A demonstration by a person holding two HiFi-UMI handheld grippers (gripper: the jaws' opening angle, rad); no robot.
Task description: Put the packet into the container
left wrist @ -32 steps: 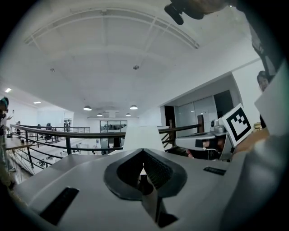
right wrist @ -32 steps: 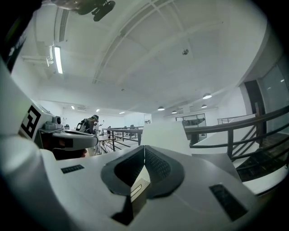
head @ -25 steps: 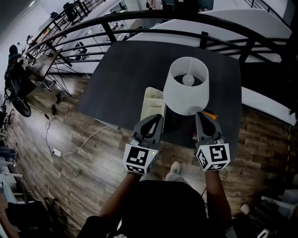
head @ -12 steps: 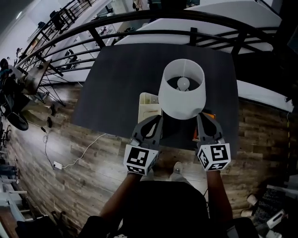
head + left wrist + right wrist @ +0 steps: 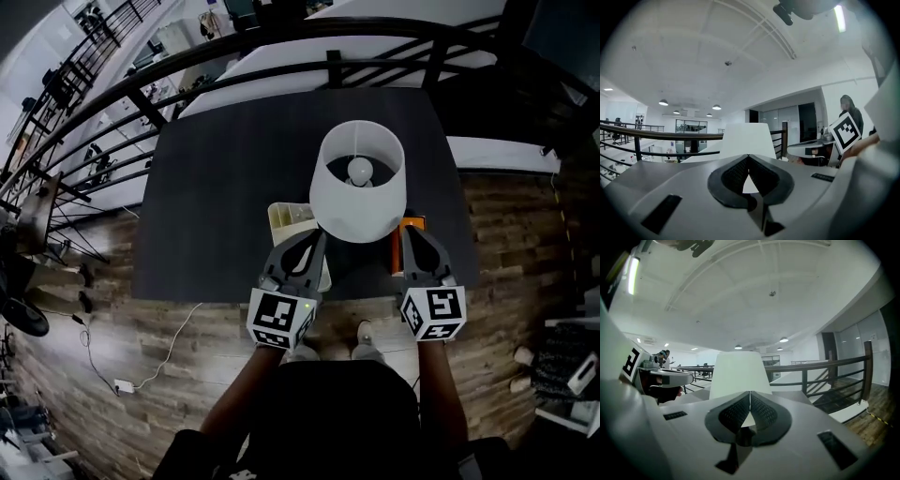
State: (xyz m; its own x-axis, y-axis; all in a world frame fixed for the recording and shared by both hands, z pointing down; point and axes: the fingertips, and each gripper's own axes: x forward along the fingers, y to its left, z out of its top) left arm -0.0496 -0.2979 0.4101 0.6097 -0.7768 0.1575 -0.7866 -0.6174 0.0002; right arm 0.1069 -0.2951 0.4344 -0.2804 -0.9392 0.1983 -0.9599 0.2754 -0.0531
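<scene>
A pale open container [image 5: 284,217] stands on the dark table [image 5: 216,197], half hidden by the lamp and by my left gripper [image 5: 317,236]. An orange packet [image 5: 412,225] lies at the lamp's right, mostly covered, just ahead of my right gripper [image 5: 410,232]. Both grippers hover side by side over the table's near edge, pointing forward. In the left gripper view the left gripper [image 5: 748,157] is shut with nothing in it. The right gripper [image 5: 750,392] is also shut and empty in its own view. Neither gripper view shows the packet or the container.
A white lamp shade [image 5: 357,180] with a bulb stands between the two grippers, and fills the middle of both gripper views [image 5: 745,136] [image 5: 738,370]. A black railing [image 5: 234,52] runs behind the table. Wood floor, my shoes [image 5: 364,335] and a cable [image 5: 141,366] lie below.
The head view has swung, so the table and lamp now sit more squarely ahead. Both grippers stay shut and keep their places at the table's near edge.
</scene>
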